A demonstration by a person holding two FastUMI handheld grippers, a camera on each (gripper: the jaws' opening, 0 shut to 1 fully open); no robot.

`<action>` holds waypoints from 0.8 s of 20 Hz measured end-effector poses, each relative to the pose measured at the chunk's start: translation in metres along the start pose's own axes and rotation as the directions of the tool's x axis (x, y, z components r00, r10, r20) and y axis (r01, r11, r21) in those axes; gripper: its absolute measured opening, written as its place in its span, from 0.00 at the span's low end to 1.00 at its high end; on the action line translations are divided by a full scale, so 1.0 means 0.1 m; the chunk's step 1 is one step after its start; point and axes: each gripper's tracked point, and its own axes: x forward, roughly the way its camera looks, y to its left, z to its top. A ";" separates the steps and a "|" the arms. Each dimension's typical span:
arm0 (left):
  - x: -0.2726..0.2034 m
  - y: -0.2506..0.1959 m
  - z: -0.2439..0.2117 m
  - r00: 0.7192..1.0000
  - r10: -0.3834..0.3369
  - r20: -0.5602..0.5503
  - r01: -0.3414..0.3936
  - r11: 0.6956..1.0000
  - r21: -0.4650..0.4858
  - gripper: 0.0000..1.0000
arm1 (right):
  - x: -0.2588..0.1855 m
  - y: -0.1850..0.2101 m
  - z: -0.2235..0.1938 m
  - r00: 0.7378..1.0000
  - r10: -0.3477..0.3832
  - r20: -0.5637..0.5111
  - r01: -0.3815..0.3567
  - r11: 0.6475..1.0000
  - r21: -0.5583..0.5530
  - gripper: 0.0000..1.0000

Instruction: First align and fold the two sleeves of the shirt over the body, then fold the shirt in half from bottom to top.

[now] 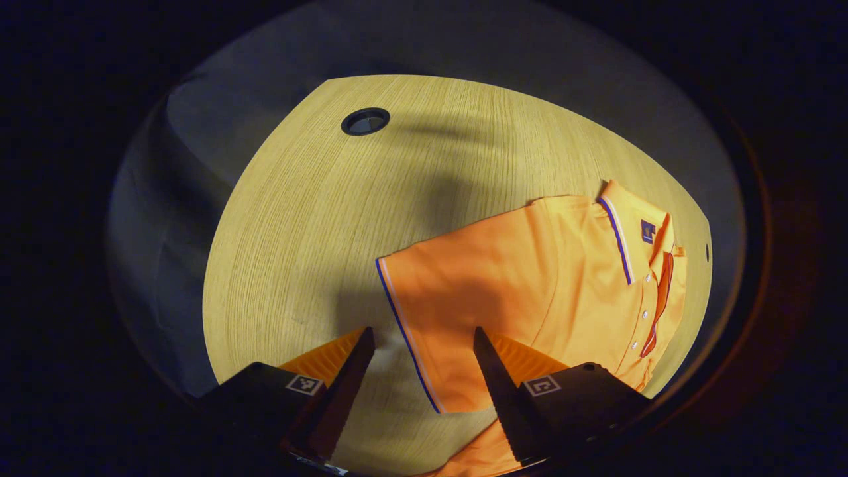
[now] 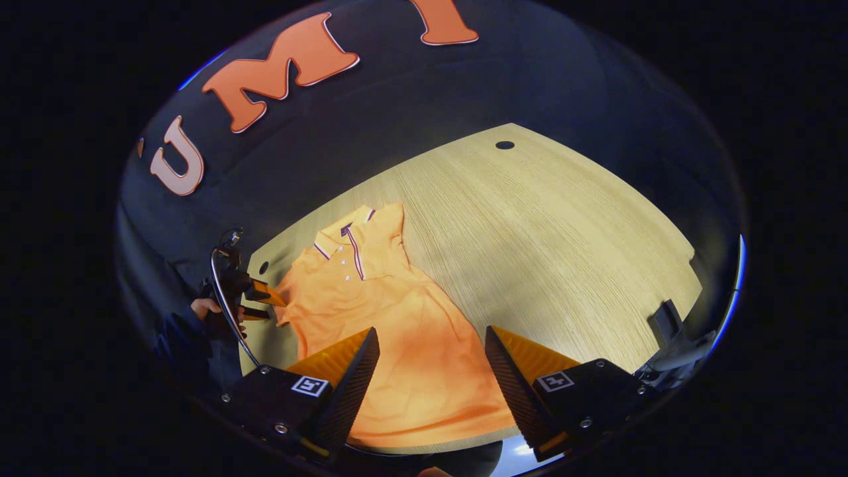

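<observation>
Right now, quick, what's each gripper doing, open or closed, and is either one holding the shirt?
Left gripper: open, over the sleeve of the shirt, gripping nothing.
Right gripper: open, above the shirt's lower half, gripping nothing.

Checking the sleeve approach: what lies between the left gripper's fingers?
In the left gripper view, the left gripper is open, with the sleeve hem and bare table between its fingers.
</observation>
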 end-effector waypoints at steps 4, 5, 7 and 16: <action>0.02 -0.02 0.03 1.000 0.001 0.030 0.000 1.000 -0.019 0.87 | 0.02 -0.08 -0.08 1.000 0.006 -0.010 -0.006 1.000 0.031 0.98; 0.00 -0.03 0.03 1.000 -0.001 0.030 0.001 1.000 -0.009 0.79 | 0.01 -0.09 -0.08 1.000 0.011 -0.009 -0.011 0.999 0.036 0.98; 0.01 -0.04 0.09 0.998 -0.013 0.067 0.013 1.000 0.004 0.78 | 0.01 -0.11 -0.11 1.000 0.024 -0.013 -0.023 0.999 0.046 0.98; -0.01 -0.18 0.10 0.995 -0.049 0.081 0.044 0.997 0.068 0.09 | -0.14 -0.33 -0.04 0.999 0.049 0.008 -0.050 0.996 0.078 0.98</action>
